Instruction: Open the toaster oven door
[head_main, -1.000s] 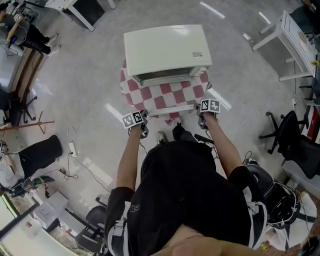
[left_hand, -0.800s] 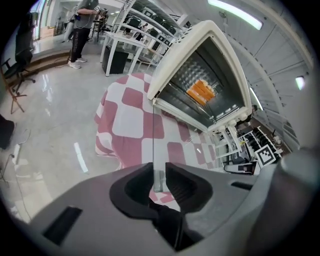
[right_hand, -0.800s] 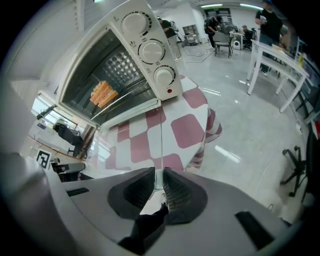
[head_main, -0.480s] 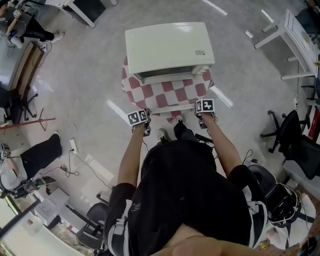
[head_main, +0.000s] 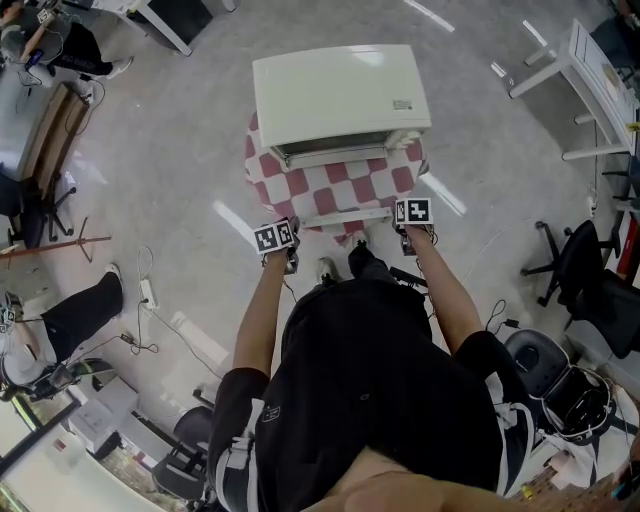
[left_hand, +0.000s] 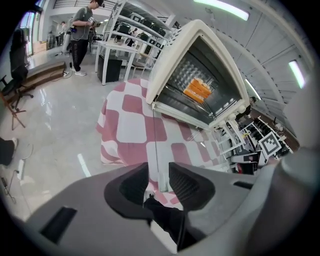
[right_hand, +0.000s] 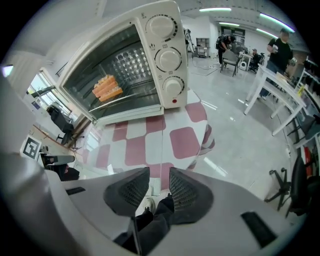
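Observation:
The cream toaster oven stands on a small table with a red-and-white checked cloth. Its glass door lies folded down flat, and orange toast sits on the rack inside. My left gripper is at the left end of the door's white handle, my right gripper at the right end. Both sets of jaws have just been opening. The left gripper straddles the handle's end with a gap on each side. The right gripper straddles the door's edge, pads clear of it.
White tables stand at the right and back left. Office chairs are at the right. Cables and a power strip lie on the floor at the left. A person stands far off in the left gripper view.
Both marker cubes have rolled a little where they sit at the handle's ends. The door stays down flat and the oven has not moved.

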